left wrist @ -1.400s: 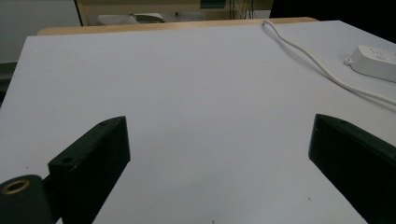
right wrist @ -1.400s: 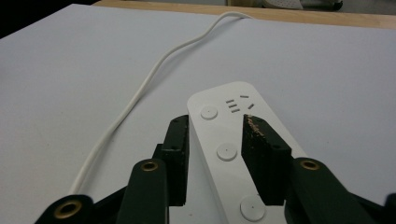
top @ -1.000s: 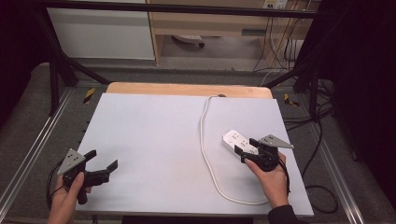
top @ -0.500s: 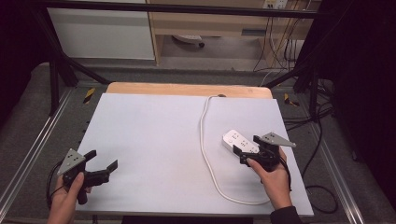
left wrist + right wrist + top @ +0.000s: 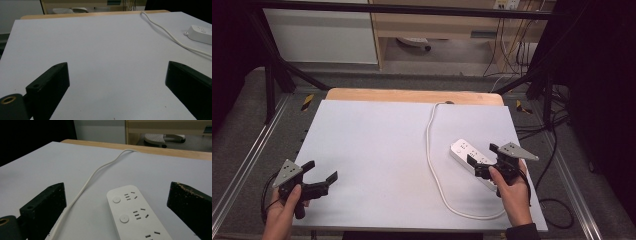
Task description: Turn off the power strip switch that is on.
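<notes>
On the right half of the white-topped desk (image 5: 387, 145) lies a white power strip (image 5: 468, 156), angled, sockets up. Its white cord (image 5: 430, 140) runs from the far edge, curves down past the strip and loops back along the near edge. Right gripper (image 5: 488, 161) sits directly over the strip's near end, jaws wide either side, not gripping. Left gripper (image 5: 319, 176) rests at the near left corner, jaws wide, nothing between them.

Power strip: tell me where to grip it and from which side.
Take the power strip across its narrow width, mid-body, with the right claw coming from above and behind. It lies flat, sockets up, between the open jaws already. Its long sides are straight and parallel; its cable trails off the left.
</notes>
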`<state>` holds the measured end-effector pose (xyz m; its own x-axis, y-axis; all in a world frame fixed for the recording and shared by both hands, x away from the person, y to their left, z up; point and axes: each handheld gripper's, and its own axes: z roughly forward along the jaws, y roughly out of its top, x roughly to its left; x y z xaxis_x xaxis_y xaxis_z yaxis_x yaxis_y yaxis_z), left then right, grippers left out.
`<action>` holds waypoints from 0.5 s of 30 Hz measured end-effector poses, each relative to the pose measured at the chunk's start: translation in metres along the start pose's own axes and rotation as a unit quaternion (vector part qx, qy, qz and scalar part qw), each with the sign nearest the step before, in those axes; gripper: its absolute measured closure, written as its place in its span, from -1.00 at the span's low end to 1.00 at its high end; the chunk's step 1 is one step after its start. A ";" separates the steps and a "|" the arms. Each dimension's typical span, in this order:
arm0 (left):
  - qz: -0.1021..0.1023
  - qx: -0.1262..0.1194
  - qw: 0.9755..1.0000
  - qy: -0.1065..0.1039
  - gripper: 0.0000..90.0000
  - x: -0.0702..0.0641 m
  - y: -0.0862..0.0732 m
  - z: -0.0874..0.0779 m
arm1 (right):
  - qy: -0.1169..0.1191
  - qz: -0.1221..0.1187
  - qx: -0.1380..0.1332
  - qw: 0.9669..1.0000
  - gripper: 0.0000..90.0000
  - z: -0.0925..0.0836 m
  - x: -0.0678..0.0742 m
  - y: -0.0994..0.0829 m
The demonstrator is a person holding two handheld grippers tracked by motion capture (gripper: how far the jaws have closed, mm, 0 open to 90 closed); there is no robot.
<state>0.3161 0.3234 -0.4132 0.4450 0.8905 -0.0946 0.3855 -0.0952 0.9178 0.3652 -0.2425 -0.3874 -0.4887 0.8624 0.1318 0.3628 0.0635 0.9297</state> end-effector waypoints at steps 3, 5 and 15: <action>0.000 0.000 1.000 0.000 -0.88 0.000 0.000 0.000 | -0.008 0.001 -0.007 1.000 -0.96 -0.004 0.000 0.001; 0.000 0.000 1.000 0.000 -0.88 0.000 0.000 0.000 | -0.013 0.001 -0.011 1.000 -0.96 -0.006 0.000 0.001; 0.000 -0.002 1.000 0.000 -0.88 0.001 0.000 -0.001 | -0.003 -0.005 -0.024 1.000 -0.96 -0.019 0.000 0.003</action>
<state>0.3156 0.3251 -0.4123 0.4447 0.8906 -0.0950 0.3825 -0.0929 0.9193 0.3514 -0.2517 -0.3780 -0.4879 0.8645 0.1208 0.3190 0.0478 0.9466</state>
